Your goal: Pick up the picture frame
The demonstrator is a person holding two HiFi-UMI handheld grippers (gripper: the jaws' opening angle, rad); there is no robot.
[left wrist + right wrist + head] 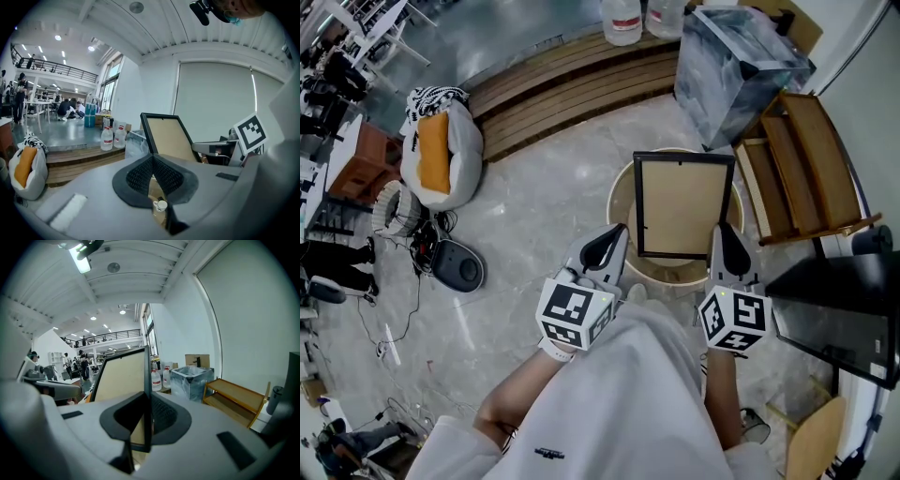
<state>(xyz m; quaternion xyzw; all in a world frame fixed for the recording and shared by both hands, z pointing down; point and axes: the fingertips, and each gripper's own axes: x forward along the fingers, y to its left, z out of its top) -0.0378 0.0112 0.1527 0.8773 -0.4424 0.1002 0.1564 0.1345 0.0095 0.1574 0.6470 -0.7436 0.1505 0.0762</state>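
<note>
Head view is showing the picture frame point(683, 204) being carried between the two tools over a round beige table point(619, 202), its lower edge lying over the near rim.

The right gripper point(727, 239) is clamping the frame's right edge near the lower corner. In the right gripper view, the thin black rim is running straight between the closed ribbed pads. The left gripper point(614, 242) is closing its tips just where the frame's left edge comes down, and it appears to be pinching the lower left corner, though that bite is looking slight.

The lift itself seems to be under way, or nearly done. In both gripper views the frame is rising upright and a little tilted above the jaws, and the table surface is showing below through the gap in the left jaws.

The next move is calling for both tools to rise together at an even pace, so the frame is not twisting out of the shallow left hold.

The frame is a flat rectangle with a narrow, hard black rim and a matt beige panel that looks like board. The rim is probably offering the pads only a thin purchase.
</note>
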